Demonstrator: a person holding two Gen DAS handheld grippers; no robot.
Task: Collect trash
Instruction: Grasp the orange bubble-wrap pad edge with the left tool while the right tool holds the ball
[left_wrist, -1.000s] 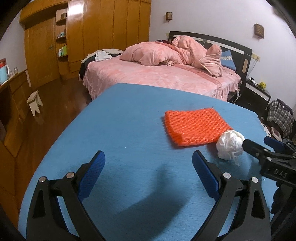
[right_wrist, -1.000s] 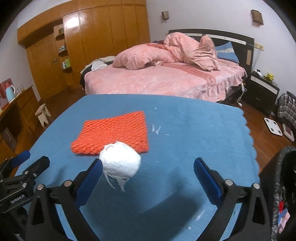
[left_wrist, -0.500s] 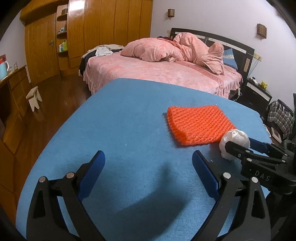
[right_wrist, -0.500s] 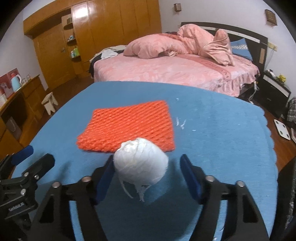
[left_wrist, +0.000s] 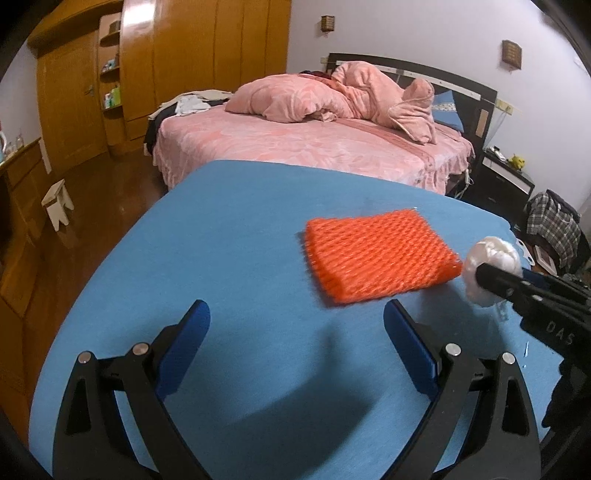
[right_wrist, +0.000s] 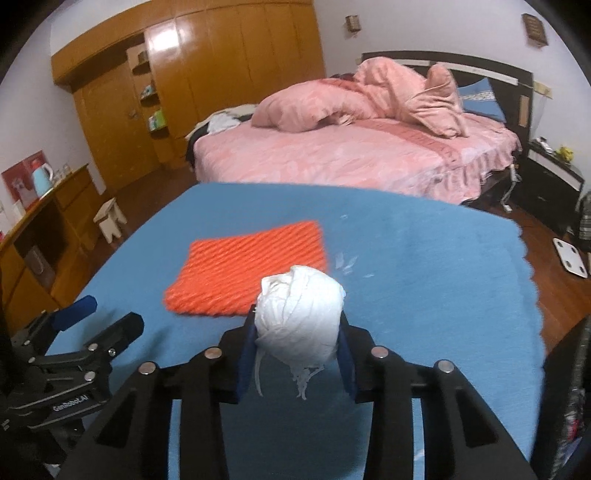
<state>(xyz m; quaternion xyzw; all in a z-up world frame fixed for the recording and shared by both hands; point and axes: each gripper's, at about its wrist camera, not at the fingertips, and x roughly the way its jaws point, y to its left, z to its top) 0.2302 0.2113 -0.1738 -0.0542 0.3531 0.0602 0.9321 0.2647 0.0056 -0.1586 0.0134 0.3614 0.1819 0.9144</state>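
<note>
My right hand-held gripper (right_wrist: 297, 349) pinches the white paper wad (right_wrist: 299, 317) above the blue table (right_wrist: 424, 258) — probably lifted clear for binning; left hand-held gripper (left_wrist: 295, 347) gapes, empty, facing the orange mesh (left_wrist: 376, 258).

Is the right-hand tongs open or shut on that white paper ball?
Shut. The right tongs pinch the white paper ball from both sides with their blue pads.

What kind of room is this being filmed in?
Most likely a bedroom in a home: a bed with rumpled pink bedding, a wooden wardrobe along the wall, and a dark nightstand beside the bed.
</note>
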